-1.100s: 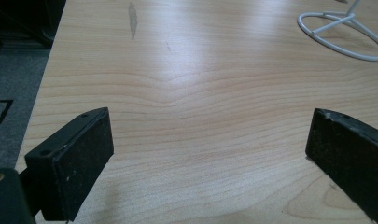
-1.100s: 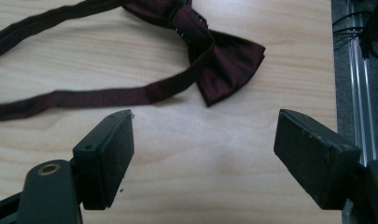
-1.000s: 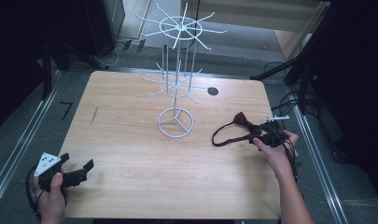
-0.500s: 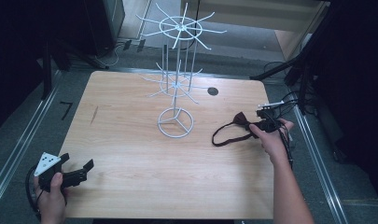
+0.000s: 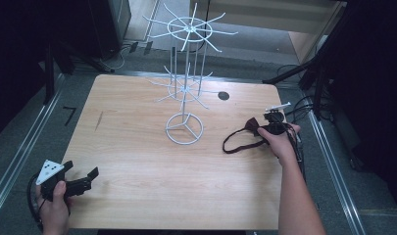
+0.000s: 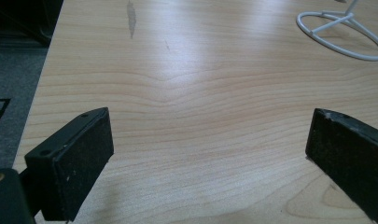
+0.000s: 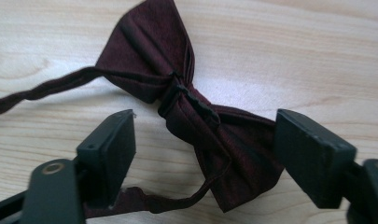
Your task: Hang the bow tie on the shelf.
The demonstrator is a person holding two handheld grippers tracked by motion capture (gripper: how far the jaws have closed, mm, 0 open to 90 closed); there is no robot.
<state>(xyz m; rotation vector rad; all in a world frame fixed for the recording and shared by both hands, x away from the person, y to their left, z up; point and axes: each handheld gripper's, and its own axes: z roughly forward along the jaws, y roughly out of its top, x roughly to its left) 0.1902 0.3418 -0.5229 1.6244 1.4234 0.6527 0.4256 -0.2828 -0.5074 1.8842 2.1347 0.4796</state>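
Observation:
A dark maroon bow tie [image 5: 252, 125] lies on the wooden table [image 5: 137, 147] near its right edge, its strap [image 5: 235, 142] looped toward the middle. My right gripper [image 5: 262, 128] is open and low over it. In the right gripper view, the bow tie [image 7: 149, 60] sits between the jaws of that gripper [image 7: 205, 140]. The jaws have just been closing a little, and there is still a gap on the left side. My left gripper [image 5: 82, 170] rests open at the near left corner, with bare wood between the jaws of that gripper [image 6: 210, 140].
A white wire display rack [image 5: 185, 88] stands at the middle back on a ring base [image 5: 184, 128], whose ring [image 6: 340, 35] also appears in the left gripper view. Its prongs spread at two heights. A dark cable hole [image 5: 223, 95] is behind the rack. Cables hang off the right edge.
My right hand has moved away from me along the right edge, up to the bow tie. The bow tie and my left gripper have stayed put.

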